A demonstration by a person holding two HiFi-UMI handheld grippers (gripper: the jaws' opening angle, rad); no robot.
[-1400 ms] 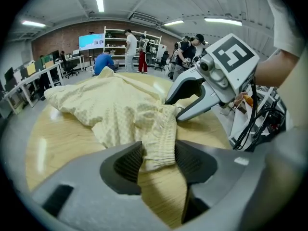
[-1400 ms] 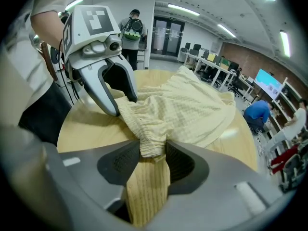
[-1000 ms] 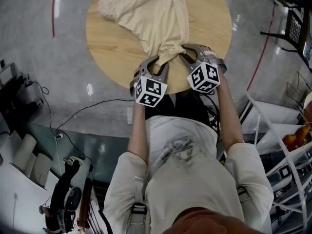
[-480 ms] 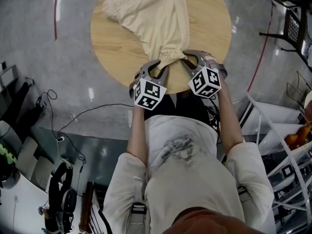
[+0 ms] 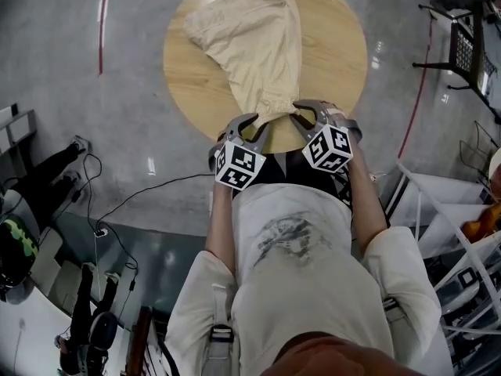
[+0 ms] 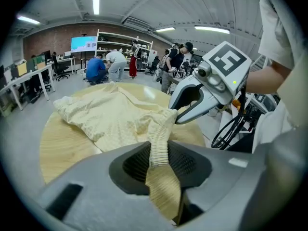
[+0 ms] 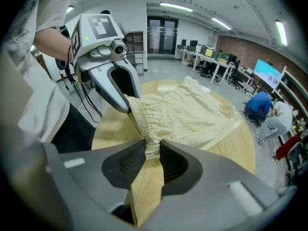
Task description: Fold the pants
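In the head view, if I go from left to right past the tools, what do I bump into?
Black cable on the floor → left tool → waistband of the pants → right tool → red line on the floor.

A round wooden counter [image 5: 337,53] stands on a glossy grey floor [image 5: 133,92] – a red line [image 5: 102,22] runs across the floor to its left. A black cable [image 5: 166,178] trails over the floor near the counter's edge, and a black wire rack [image 5: 468,39] stands at the far right. Farther off, a lit screen [image 6: 83,43] hangs on a brick wall [image 6: 53,36] beside white shelves [image 6: 120,38], with people [image 6: 108,66] gathered below. A person in blue [image 7: 260,105] crouches near desks [image 7: 211,61] – glass doors [image 7: 161,32] lie beyond.
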